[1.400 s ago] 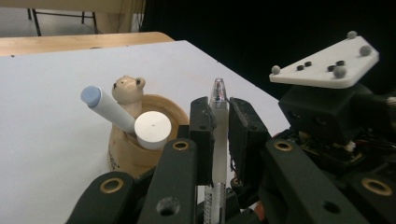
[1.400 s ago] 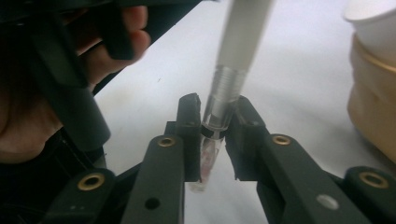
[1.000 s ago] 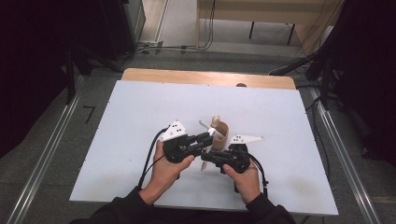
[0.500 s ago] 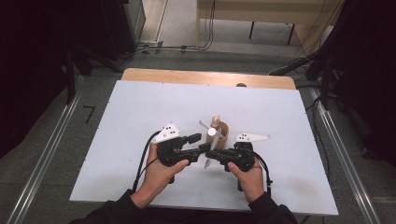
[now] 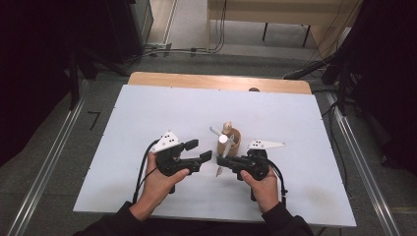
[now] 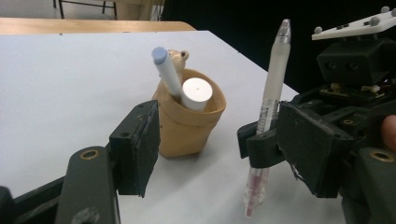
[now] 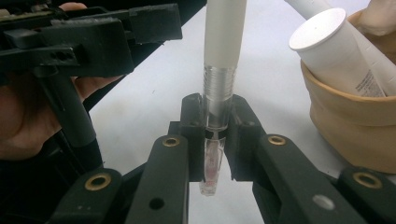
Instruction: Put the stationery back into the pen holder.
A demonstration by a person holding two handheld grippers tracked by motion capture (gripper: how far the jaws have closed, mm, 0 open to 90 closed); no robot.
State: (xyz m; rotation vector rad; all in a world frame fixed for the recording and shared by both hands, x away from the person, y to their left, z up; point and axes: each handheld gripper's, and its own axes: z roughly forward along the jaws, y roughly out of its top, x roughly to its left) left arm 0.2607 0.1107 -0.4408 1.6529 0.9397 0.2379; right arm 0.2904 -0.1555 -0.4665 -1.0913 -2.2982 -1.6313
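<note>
A tan bear-shaped pen cup (image 5: 236, 139) (image 6: 187, 133) (image 7: 355, 126) stands mid-table with a thick white marker (image 6: 196, 93) (image 7: 336, 46) and a thinner grey-capped pen (image 6: 166, 70) in it. Just in front of it, my right gripper (image 5: 229, 160) (image 7: 215, 122) (image 6: 258, 140) is shut on an upright clear pen with pink ink (image 7: 224, 46) (image 6: 276, 70) (image 5: 221, 168). My left gripper (image 5: 201, 150) (image 6: 224, 144) is open to the left of it. Its jaws have just been opening. The pen stands between them, close to one pad, untouched.
The white table (image 5: 147, 113) has a wooden strip (image 5: 196, 81) along its far edge. Metal rails (image 5: 49, 162) run along both sides on the grey floor. Cables trail from both grippers toward the person's forearms.
My left gripper's jaws have opened off the pen and the hand has drawn back to the left. The right gripper has stayed put with the pen in it.
</note>
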